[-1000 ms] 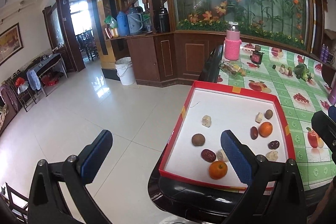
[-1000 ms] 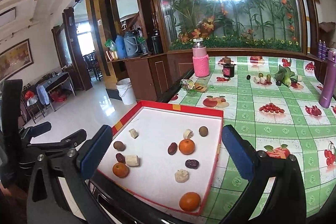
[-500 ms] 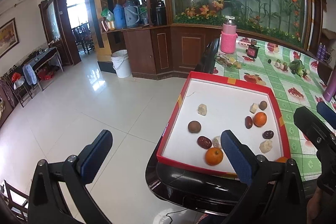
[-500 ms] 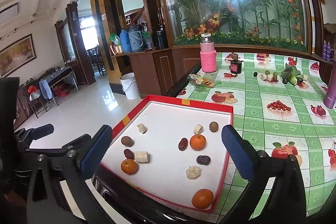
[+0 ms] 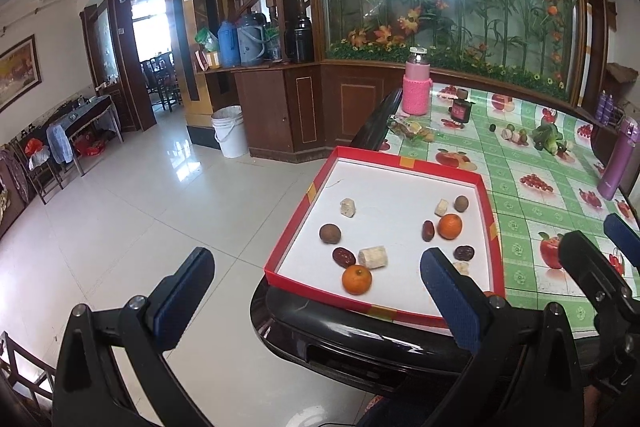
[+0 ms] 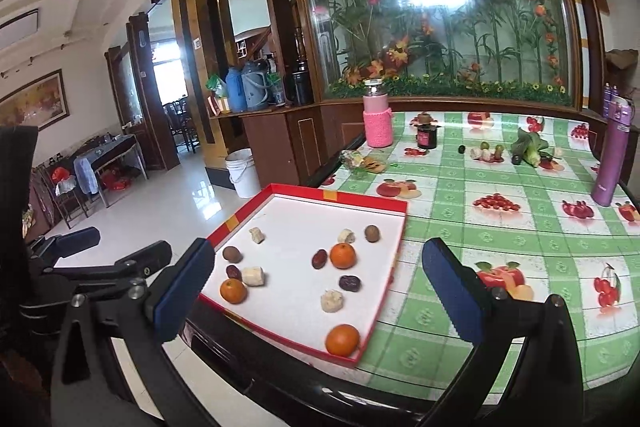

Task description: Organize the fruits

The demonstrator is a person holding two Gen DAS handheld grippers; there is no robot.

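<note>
Both my grippers stand wide apart and hold nothing: the left gripper [image 5: 316, 291] hangs off the near table edge, half over the floor, and the right gripper [image 6: 320, 285] hangs above the near edge, its left finger [image 6: 184, 291] just left of the tray corner.

Ahead of both lies the table [image 6: 500, 227] under a green checked cloth printed with fruit. On its near left corner sits the red-rimmed tray [image 6: 332, 193] with a white floor, straight ahead between my right fingers and ahead-right of my left ones.

Far ahead on the cloth stand a pink bottle [image 6: 377, 121] and, off to the right, a purple flask [image 6: 610, 157].

Inside the tray, three oranges: one nearest my right gripper [image 6: 342, 339], one at the near left [image 6: 233, 291], one in the middle [image 6: 343, 255]. Four pale chunks lie scattered among them, one [image 6: 254, 275] touching a dark date [image 6: 232, 271]. Two more dates [image 6: 319, 258] [image 6: 350, 283] flank the middle orange; two brown round fruits [image 6: 232, 253] [image 6: 372, 233] lie further ahead.
</note>
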